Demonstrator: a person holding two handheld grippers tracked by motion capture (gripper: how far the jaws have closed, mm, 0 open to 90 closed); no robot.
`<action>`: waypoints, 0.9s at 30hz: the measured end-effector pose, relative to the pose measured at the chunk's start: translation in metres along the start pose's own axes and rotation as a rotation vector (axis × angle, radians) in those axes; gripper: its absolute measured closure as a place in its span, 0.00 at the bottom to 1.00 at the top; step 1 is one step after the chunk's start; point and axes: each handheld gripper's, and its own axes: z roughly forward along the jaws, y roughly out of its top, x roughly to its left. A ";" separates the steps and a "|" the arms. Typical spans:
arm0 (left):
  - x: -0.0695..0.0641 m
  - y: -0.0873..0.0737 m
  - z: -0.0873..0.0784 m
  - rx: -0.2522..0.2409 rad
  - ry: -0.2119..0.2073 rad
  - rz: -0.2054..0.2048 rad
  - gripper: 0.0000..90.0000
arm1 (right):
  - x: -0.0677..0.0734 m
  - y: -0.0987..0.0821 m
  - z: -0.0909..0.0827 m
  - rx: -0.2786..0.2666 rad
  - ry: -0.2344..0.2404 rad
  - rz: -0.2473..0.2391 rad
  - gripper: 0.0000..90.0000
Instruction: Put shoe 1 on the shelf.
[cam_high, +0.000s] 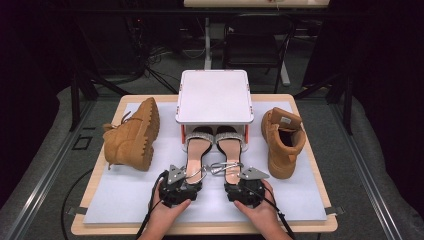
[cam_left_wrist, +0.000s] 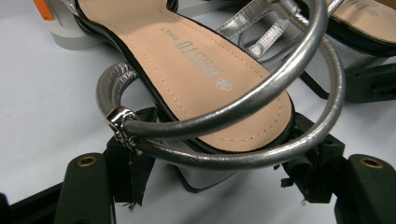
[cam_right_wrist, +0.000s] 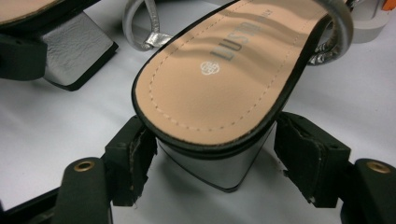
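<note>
Silver sandals (cam_high: 215, 150) lie lengthwise, toes far under the rack (cam_high: 214, 96), each heel between an open, gripping-nothing tool: left tool (cam_high: 186, 176), right tool (cam_high: 237, 176).

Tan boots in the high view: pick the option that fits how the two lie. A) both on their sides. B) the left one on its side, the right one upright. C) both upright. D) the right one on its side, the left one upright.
B: the left tan boot lies on its side with its tread facing the sandals, while the right tan boot stands on its sole, opening upward.
</note>
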 end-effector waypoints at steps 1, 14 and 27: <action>0.000 0.000 0.000 0.003 0.000 0.000 0.36 | 0.000 0.000 0.001 -0.009 0.001 0.003 0.32; 0.002 0.006 0.000 -0.005 -0.004 -0.012 0.37 | -0.003 0.003 0.000 0.005 0.007 -0.022 0.34; 0.009 0.023 0.004 0.001 -0.015 -0.053 0.38 | -0.008 0.019 0.005 0.003 0.022 -0.011 0.34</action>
